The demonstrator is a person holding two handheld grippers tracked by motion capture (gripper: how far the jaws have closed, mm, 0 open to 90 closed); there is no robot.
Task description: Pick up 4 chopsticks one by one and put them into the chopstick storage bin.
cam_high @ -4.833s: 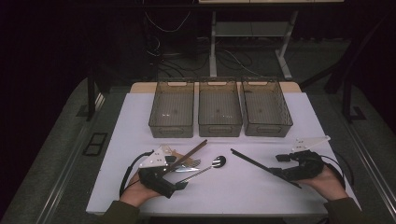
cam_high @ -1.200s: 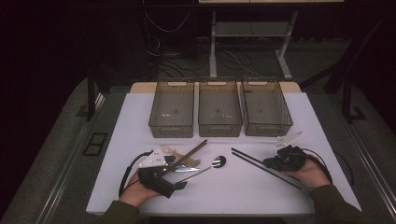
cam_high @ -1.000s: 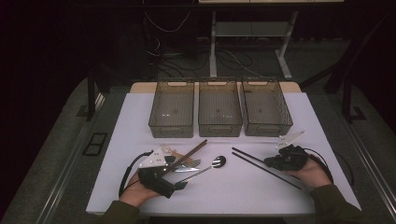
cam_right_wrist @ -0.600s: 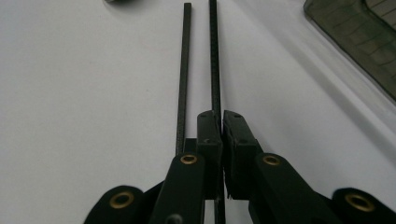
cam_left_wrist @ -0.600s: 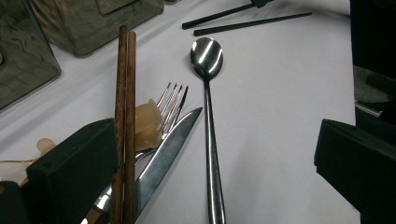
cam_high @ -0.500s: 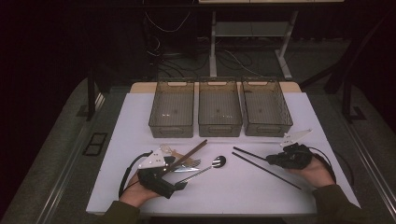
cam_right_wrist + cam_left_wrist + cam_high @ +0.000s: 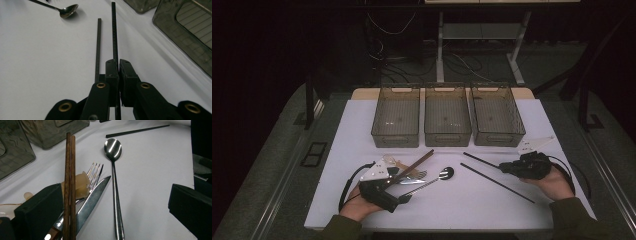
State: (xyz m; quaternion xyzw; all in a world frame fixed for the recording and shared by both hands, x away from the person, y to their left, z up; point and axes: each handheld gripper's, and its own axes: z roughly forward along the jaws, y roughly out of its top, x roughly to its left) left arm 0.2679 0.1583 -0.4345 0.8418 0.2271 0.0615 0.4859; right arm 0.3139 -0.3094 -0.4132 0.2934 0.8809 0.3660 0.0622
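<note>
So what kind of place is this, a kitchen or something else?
More likely a lab or recording workspace than a kitchen: a white-topped table in a dark room, three empty mesh bins lined up in a row, loose cables on the floor behind, and cutlery laid out for sorting.

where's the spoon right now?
High view: the spoon lies left of centre on the white table, beside the fork and knife, in front of the left gripper.
</note>
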